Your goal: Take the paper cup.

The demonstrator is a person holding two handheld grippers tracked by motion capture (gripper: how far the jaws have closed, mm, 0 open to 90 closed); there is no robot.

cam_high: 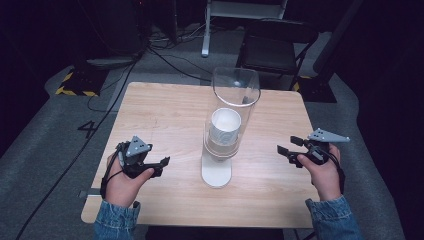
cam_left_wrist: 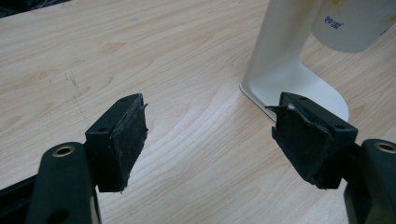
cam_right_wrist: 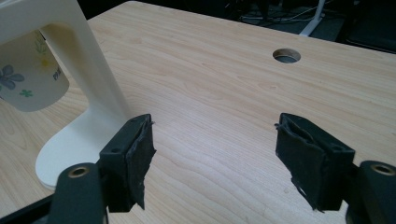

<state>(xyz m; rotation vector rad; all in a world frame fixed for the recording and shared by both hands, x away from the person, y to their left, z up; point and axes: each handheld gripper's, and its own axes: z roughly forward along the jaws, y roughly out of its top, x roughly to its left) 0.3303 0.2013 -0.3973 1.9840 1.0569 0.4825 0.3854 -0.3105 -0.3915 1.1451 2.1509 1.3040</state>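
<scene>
Dark floor with cables and a black chair (cam_high: pixel 272 47) lies behind a pale wooden table (cam_high: pixel 165 115). Near the table's middle stands a white stand (cam_high: pixel 216 172) with a flat rounded foot and an upright post. It carries a clear tube (cam_high: pixel 235 92), and a paper cup (cam_high: pixel 225 125) sits in the tube's lower end, its white mouth facing up in the high view. In the gripper views the cup hangs above the table beside the post, clear of the foot, and shows small printed flowers and lettering.

The left gripper (cam_high: pixel 161 164) is held low over the table to the left of the stand, well apart from it, jaws pointing toward the stand. In the left gripper view its jaws stand wide with only bare wood between them; the stand's foot (cam_left_wrist: pixel 299 86) lies just beyond the right-hand jaw.

The right gripper (cam_high: pixel 288 150) is held to the right of the stand, also apart from it and pointing inward. In the right gripper view its jaws are parted with nothing between them, and the foot (cam_right_wrist: pixel 70 144) lies behind the left-hand jaw. A round hole (cam_right_wrist: pixel 286 55) is cut in the tabletop farther off.

Both hands wear denim sleeves (cam_high: pixel 115 222).
</scene>
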